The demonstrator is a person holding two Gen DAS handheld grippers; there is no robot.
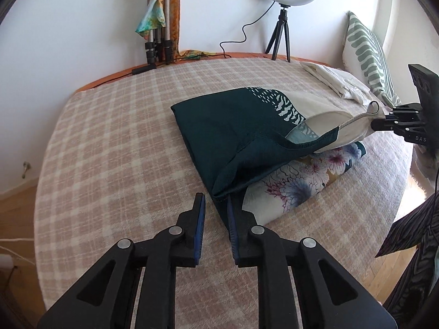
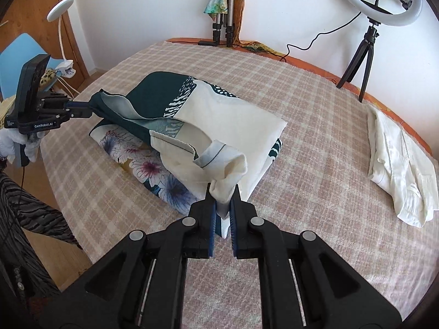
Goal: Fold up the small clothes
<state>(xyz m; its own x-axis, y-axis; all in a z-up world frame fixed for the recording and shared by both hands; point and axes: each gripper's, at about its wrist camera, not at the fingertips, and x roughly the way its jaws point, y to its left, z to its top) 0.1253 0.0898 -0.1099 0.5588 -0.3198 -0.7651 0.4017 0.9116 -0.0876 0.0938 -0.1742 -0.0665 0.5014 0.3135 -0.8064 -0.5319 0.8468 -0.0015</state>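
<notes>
A dark green and cream garment (image 1: 236,134) (image 2: 219,115) lies half folded on the bed, on top of a folded floral cloth (image 1: 296,183) (image 2: 148,170). My left gripper (image 1: 216,205) has a gap between its fingers, and the green corner runs along the right finger; in the right wrist view my left gripper (image 2: 89,108) seems to touch that corner, slightly lifted. My right gripper (image 2: 222,200) is shut on the garment's cream corner, held just above the bed; it also shows in the left wrist view (image 1: 376,122).
The bed has a pink checked blanket (image 1: 123,142) (image 2: 315,142). A folded white shirt (image 2: 397,164) (image 1: 334,82) lies at the far right. A ring light on a tripod (image 2: 367,41) (image 1: 282,27) and a striped pillow (image 1: 367,54) stand at the back edge.
</notes>
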